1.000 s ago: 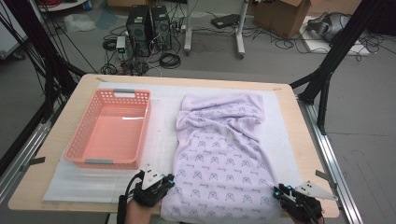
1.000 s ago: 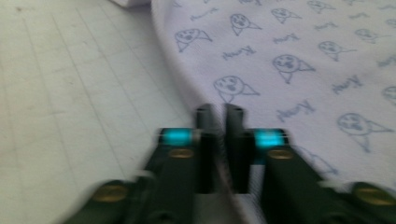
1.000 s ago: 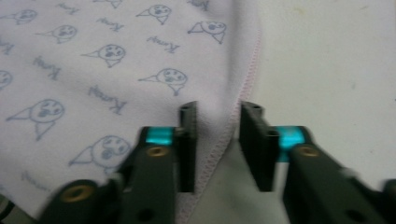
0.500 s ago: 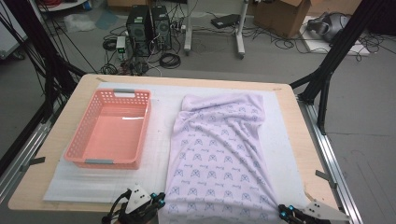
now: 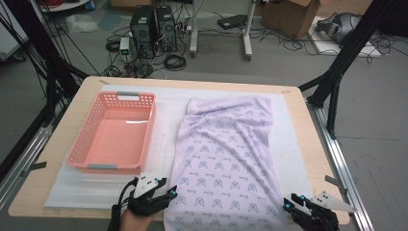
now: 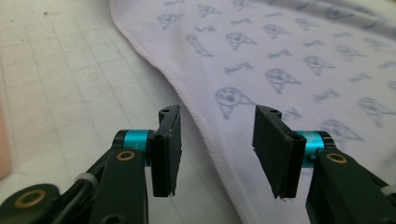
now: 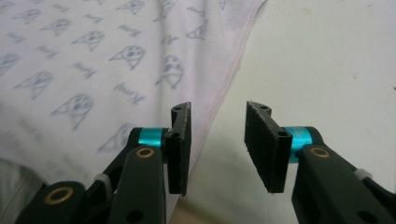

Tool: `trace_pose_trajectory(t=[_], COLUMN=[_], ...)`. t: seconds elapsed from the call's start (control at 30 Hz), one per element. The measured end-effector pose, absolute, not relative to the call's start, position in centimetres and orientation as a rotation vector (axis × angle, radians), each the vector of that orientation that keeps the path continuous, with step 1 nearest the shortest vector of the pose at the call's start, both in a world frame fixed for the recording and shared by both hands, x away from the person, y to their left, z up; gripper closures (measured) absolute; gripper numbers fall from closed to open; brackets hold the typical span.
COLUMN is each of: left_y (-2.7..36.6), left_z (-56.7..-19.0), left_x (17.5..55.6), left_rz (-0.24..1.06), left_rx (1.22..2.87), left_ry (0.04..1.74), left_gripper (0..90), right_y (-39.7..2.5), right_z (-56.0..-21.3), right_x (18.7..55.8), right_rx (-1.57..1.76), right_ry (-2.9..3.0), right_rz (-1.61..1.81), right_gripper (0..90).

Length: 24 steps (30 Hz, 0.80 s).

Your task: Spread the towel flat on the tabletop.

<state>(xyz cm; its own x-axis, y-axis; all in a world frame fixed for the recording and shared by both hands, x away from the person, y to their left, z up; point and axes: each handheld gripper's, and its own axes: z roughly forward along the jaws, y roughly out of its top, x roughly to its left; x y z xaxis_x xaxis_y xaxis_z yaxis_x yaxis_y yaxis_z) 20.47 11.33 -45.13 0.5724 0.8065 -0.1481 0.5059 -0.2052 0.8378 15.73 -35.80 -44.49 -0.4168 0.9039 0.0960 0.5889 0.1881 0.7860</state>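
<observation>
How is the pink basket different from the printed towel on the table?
The pink basket is a rigid, perforated plastic box with raised walls; the printed towel is soft, flat and wrinkled. The basket is plain pink, the towel pale lilac with small blue figures. The towel's near end hangs over the table edge; the basket sits fully on. Both lie on the white mat.

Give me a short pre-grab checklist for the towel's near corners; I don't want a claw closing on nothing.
1. Left claw open: ok.
2. Right claw open: ok.
3. Towel hem between the left jaws: ok, edge runs through the gap.
4. Hem between the right jaws: ok, near the left jaw.
5. Jaws low enough to pinch the cloth: cannot tell.
6. Towel apart from the pink basket: ok.
</observation>
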Motion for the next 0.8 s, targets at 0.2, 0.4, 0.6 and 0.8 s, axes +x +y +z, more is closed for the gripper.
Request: trace_pose_trajectory(t=[0.2, 0.4, 0.6, 0.8], left_y=[10.3, 10.4, 11.4, 11.2], left_z=[-45.8, -45.5, -45.2, -44.8], left_x=[21.2, 20.4, 18.4, 16.2], left_rz=[0.454, 0.436, 0.401, 0.402], left_rx=[1.911, 1.928, 1.902, 1.891], left_ry=[1.066, 1.073, 1.047, 1.009], left_gripper=[61.1, 87.6, 87.5, 87.5], right_y=[-34.4, -34.5, -36.4, -37.5], right_z=[-45.3, -45.0, -44.7, -44.4], right_x=[17.7, 17.3, 15.3, 13.5], right_rx=[1.384, 1.354, 1.347, 1.349], right_ry=[2.089, 2.141, 2.178, 2.164], right_rz=[1.035, 1.042, 1.062, 1.139], right_gripper=[64.3, 86.6, 86.7, 86.7])
